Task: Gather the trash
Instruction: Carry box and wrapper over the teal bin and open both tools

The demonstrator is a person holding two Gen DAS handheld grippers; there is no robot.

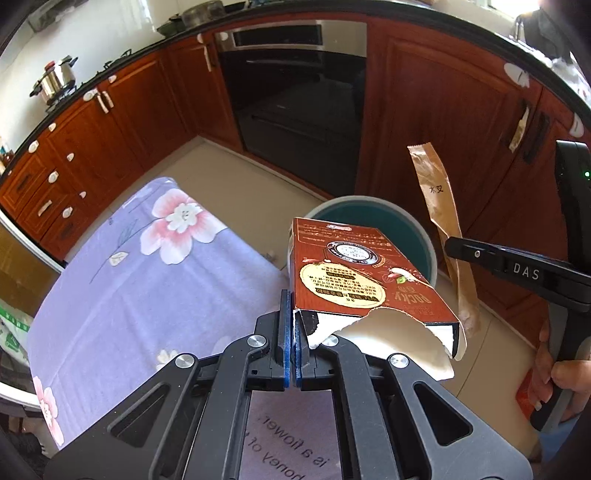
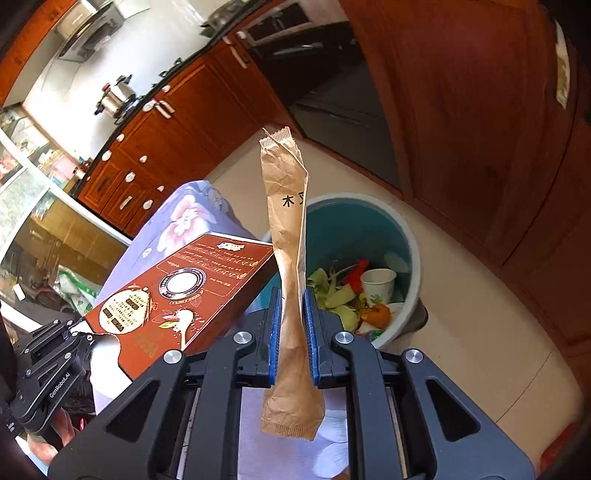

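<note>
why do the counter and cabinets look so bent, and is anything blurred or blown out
Left wrist view: fisheye bends the counter edge into an arc; the brown box stays sharp; dark corners; the window top right is blown out. Right wrist view: same bending on the cabinets; the paper wrapper and bin are crisp, the white wall at top left glares.

Glossy printed cardboard box point(image 1: 354, 273), creased matt brown paper sleeve point(image 2: 290, 236), smooth plastic bin point(image 2: 410, 258), floral cloth point(image 1: 140, 280).

My right gripper point(image 2: 291, 295) clamps a brown paper sleeve point(image 2: 288, 236) upright. Beyond it, a teal bin point(image 2: 408, 254) holds peels and a paper cup point(image 2: 377, 284). At left, my left gripper point(image 2: 79, 334) carries a torn brown carton point(image 2: 184, 288).
</note>
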